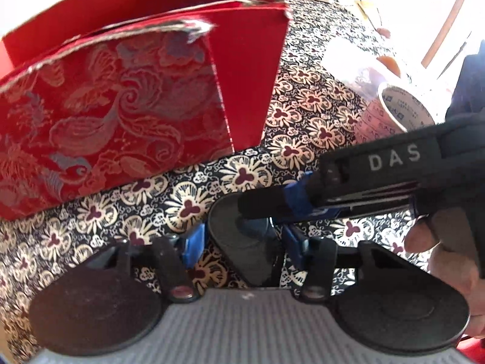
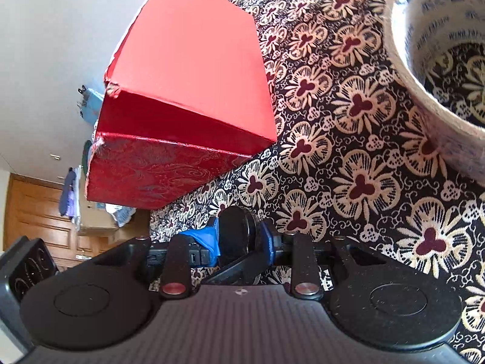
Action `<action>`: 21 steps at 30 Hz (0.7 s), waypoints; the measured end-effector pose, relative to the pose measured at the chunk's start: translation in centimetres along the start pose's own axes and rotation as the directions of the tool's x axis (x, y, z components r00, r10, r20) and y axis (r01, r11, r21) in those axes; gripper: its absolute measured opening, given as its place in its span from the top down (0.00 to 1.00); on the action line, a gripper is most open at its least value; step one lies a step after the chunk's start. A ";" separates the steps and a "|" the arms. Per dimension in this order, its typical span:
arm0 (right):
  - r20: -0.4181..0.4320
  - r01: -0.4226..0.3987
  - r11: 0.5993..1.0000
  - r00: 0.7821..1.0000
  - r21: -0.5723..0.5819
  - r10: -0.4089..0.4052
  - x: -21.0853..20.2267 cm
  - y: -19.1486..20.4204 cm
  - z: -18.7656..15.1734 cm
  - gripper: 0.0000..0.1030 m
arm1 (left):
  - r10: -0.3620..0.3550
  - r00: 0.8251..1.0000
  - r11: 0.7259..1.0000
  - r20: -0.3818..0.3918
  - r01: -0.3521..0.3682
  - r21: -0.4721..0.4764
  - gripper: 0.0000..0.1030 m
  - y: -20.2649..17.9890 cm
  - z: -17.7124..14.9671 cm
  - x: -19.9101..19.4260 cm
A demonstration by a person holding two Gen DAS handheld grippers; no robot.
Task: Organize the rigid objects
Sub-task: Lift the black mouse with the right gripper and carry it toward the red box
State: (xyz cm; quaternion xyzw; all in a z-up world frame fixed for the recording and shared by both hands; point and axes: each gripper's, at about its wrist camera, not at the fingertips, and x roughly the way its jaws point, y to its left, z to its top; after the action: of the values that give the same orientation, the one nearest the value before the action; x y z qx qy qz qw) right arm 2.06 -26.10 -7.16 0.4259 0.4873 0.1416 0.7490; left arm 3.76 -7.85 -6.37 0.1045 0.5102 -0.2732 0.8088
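Gripping flat black disc-shaped object (image 2: 239,236), right tongs (image 2: 241,238) closed on it; left tongs (image 1: 242,239) flank it, closure unclear. Open red brocade cardboard box (image 1: 106,115) ahead-left on patterned desk (image 1: 303,115); left nearer.

Box (image 1: 121,97) left of tape roll (image 1: 403,109), on tablecloth (image 1: 303,115).

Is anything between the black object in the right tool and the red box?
Nothing visible: only patterned cloth lies between the black object and the red box. The tape roll sits off to the right.
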 end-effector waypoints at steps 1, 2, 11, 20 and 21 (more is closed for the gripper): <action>-0.003 -0.007 1.000 1.000 0.008 0.007 -0.1 -0.2 0.0 0.89 | -0.011 1.000 1.000 -0.001 0.011 -0.017 0.48 0.2 0.0 -0.1; -0.004 -0.015 1.000 1.000 0.019 0.015 -0.1 -0.4 0.0 0.89 | -0.020 1.000 0.999 -0.001 0.020 -0.033 0.48 0.4 0.0 -0.3; -0.028 -0.063 0.996 0.997 0.067 0.065 -0.3 -1.1 -1.0 0.84 | -0.091 0.996 0.989 0.000 0.091 -0.118 0.48 1.2 -0.9 -1.4; -0.041 -0.017 0.998 0.999 0.056 0.019 0.0 0.3 -2.0 0.86 | -0.117 0.993 0.992 0.003 0.117 -0.040 0.48 0.6 -0.6 -2.7; -0.039 -0.003 0.999 0.999 0.040 0.005 -0.1 0.7 -2.1 0.86 | -0.120 0.993 0.992 0.004 0.120 -0.028 0.48 0.5 -0.6 -2.7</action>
State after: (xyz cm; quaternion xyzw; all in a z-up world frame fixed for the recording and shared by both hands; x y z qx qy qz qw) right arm 0.36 -24.75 -6.89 0.4390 0.5037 0.1414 0.7305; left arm 2.74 -6.24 -4.30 0.0620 0.5187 -0.3140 0.7928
